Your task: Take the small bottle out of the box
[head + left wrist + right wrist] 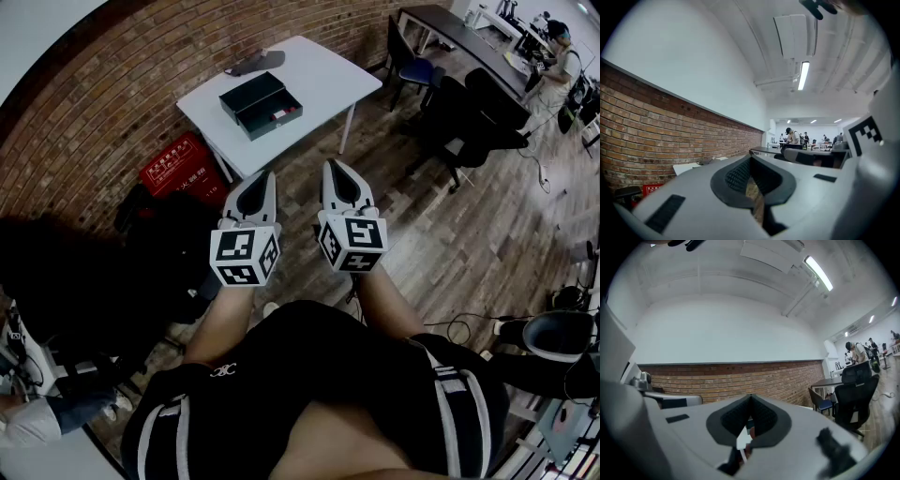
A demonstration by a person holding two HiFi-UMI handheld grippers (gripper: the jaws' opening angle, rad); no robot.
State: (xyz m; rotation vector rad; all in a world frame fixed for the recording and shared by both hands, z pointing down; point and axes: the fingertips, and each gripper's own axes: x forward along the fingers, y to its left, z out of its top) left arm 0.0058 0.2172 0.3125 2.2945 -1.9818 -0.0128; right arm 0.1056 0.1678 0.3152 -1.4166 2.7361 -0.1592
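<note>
Left gripper (265, 180) — jaws pressed together, empty — hangs level, short of the white table (323, 75); right gripper (336, 169) just beside it, likewise closed on nothing. On that table sits the open black box (261, 105) — its bottle too small to tell.

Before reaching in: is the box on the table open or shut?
Open: the box lies spread in two halves, insides showing.
</note>
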